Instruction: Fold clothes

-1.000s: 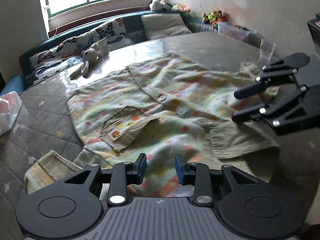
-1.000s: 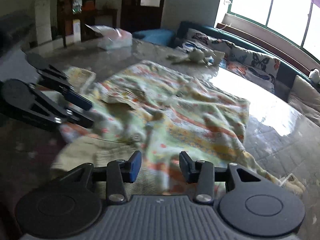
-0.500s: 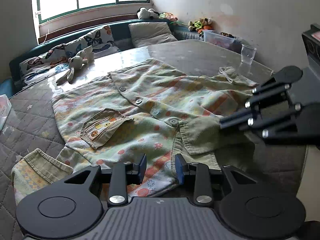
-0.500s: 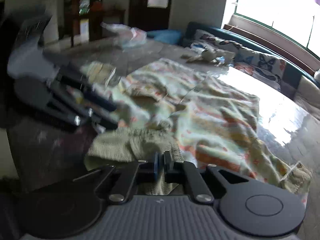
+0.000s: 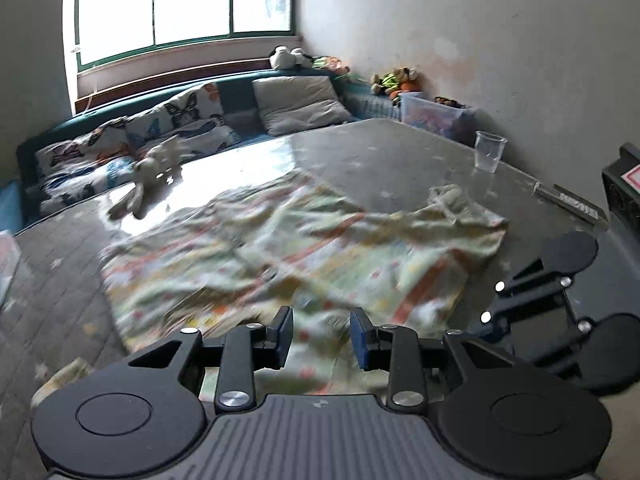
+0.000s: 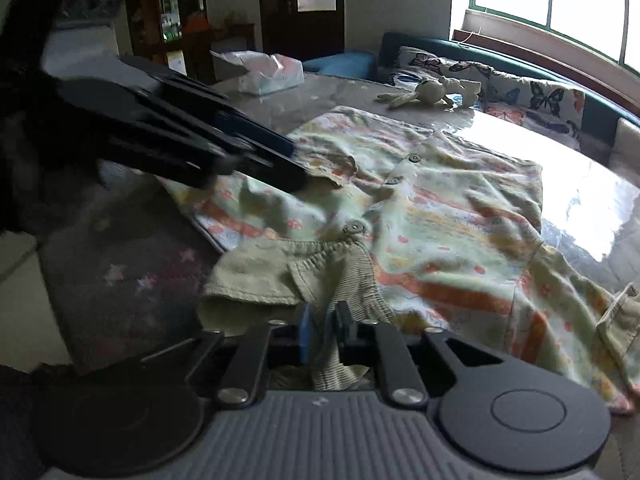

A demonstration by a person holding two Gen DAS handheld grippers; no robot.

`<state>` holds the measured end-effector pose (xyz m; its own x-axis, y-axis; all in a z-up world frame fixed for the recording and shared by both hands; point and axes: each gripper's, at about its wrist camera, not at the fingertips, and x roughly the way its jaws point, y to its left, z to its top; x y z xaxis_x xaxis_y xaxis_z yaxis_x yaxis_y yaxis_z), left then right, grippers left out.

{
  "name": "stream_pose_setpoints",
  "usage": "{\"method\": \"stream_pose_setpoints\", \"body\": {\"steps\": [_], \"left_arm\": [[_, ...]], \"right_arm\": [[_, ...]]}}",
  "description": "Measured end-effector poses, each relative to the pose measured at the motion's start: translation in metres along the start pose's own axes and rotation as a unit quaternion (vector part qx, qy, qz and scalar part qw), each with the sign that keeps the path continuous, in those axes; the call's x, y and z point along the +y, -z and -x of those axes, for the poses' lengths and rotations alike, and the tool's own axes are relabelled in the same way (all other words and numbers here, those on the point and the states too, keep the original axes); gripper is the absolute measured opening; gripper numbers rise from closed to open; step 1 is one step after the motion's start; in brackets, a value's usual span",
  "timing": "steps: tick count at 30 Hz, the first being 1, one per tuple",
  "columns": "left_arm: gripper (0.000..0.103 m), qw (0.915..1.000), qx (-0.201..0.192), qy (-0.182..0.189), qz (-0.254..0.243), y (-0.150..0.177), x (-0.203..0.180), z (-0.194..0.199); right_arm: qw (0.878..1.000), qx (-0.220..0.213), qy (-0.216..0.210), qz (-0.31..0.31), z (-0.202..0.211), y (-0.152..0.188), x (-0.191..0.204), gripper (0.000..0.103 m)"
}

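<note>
A pale green shirt (image 5: pixel 320 256) with orange and yellow print lies spread, buttoned, on the glass-topped table (image 5: pixel 384 152). My left gripper (image 5: pixel 320 336) hangs open just above its near hem, nothing between the pads. From the right wrist view that gripper (image 6: pixel 298 166) reaches in from the left, over the pocket side of the shirt (image 6: pixel 440 216). My right gripper (image 6: pixel 322 334) has the ribbed green collar (image 6: pixel 344 272) pinched in a narrow gap, and its jaws are opening slightly. In the left wrist view the right gripper (image 5: pixel 492 301) sits low at the shirt's right edge.
A clear plastic cup (image 5: pixel 489 151) and a black box (image 5: pixel 624 188) stand at the table's right side. A plush rabbit (image 6: pixel 424 90) lies beyond the shirt, with a tissue pack (image 6: pixel 268 72) further left. Butterfly cushions (image 5: pixel 180 120) line the bench under the window.
My right gripper went from open to closed at the collar and now has the fabric between its pads. The left gripper rose and swung toward the shirt's right side, staying open.
</note>
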<state>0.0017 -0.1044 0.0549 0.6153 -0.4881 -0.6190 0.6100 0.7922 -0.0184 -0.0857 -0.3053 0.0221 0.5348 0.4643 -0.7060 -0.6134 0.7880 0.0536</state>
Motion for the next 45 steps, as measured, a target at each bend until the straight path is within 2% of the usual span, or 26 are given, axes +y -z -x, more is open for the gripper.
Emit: {"method": "stream_pose_setpoints", "body": {"steps": [2,6,10,14,17,20,24,30,32,34,36,38,39,41,42,43,45], "left_arm": [[0.034,1.0,0.004,0.007,0.001,-0.003,-0.005,-0.012],[0.034,0.9996,0.017,0.021,0.001,-0.004,-0.014,-0.032],[0.034,0.9986,0.027,0.045,-0.009,0.0,-0.026,-0.043],[0.034,0.9972,0.042,0.055,-0.026,0.01,-0.039,-0.048],[0.034,0.9968,0.051,0.056,-0.027,0.016,-0.043,-0.05],[0.034,0.9967,0.055,0.055,-0.023,0.017,-0.042,-0.05],[0.034,0.9966,0.056,0.057,-0.02,0.018,-0.041,-0.051],[0.034,0.9965,0.056,0.061,-0.016,0.018,-0.04,-0.053],[0.034,0.9964,0.055,0.062,-0.015,0.018,-0.039,-0.053],[0.034,0.9964,0.055,0.063,-0.014,0.019,-0.039,-0.053],[0.034,0.9964,0.055,0.063,-0.013,0.019,-0.039,-0.053],[0.034,0.9964,0.055,0.062,-0.013,0.019,-0.039,-0.053],[0.034,0.9965,0.055,0.062,-0.012,0.019,-0.039,-0.053],[0.034,0.9965,0.056,0.061,-0.011,0.019,-0.039,-0.053],[0.034,0.9966,0.056,0.061,-0.01,0.019,-0.039,-0.052],[0.034,0.9966,0.056,0.06,-0.009,0.019,-0.039,-0.052],[0.035,0.9967,0.054,0.059,-0.006,0.019,-0.039,-0.05]], "right_arm": [[1.0,-0.008,-0.005,-0.014,0.01,-0.001,-0.006,0.018],[0.998,-0.023,0.016,-0.048,0.031,0.002,-0.029,0.02],[0.991,-0.041,0.084,-0.092,0.039,0.006,-0.065,0.023],[0.978,-0.048,0.135,-0.149,0.026,0.009,-0.105,0.023],[0.974,-0.042,0.145,-0.166,0.01,0.012,-0.128,0.024],[0.971,-0.035,0.178,-0.157,-0.003,0.017,-0.138,0.024],[0.953,-0.033,0.257,-0.155,0.002,0.026,-0.152,0.024],[0.91,-0.016,0.37,-0.184,0.023,0.047,-0.187,0.029],[0.894,-0.008,0.393,-0.214,0.029,0.056,-0.202,0.029],[0.886,-0.019,0.391,-0.249,0.037,0.062,-0.212,0.029],[0.89,-0.035,0.375,-0.258,0.039,0.061,-0.214,0.03],[0.899,-0.047,0.352,-0.258,0.037,0.055,-0.214,0.038],[0.904,-0.05,0.335,-0.262,0.033,0.052,-0.214,0.045],[0.913,-0.054,0.302,-0.267,0.024,0.046,-0.215,0.047],[0.916,-0.052,0.297,-0.263,0.018,0.044,-0.215,0.048],[0.919,-0.05,0.293,-0.259,0.012,0.041,-0.215,0.053],[0.918,-0.053,0.301,-0.253,0.005,0.038,-0.216,0.058]]}}
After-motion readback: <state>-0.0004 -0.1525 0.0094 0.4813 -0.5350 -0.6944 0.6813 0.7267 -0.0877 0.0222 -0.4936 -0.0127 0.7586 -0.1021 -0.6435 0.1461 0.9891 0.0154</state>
